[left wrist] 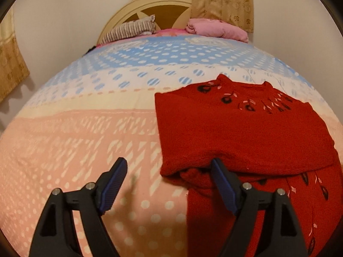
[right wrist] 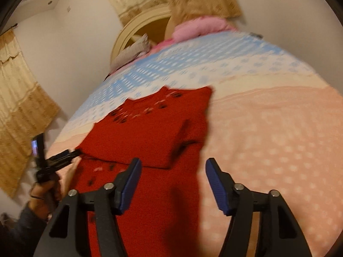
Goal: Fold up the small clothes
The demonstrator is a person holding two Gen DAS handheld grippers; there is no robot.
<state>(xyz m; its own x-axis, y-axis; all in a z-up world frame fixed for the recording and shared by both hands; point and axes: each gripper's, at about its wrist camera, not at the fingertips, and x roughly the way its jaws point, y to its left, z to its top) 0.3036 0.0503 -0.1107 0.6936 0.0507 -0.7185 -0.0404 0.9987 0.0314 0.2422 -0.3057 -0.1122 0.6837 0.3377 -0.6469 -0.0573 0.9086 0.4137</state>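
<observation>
The soft, thick red knitted sweater (left wrist: 246, 132) is lying half-folded at the right of the frame on the dotted bedspread (left wrist: 85, 139), both grippers (left wrist: 169, 184) (right wrist: 173, 184) are hovering spread wide, and its floppy lower edge is looking easiest to grab.

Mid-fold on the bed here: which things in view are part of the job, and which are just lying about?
Part of the job:
- red sweater, partly folded
- left gripper, open at its left edge
- right gripper, open above it

Lying about:
- pink bundle by the headboard
- striped cloth beside it
- bedspread
- curtains
</observation>
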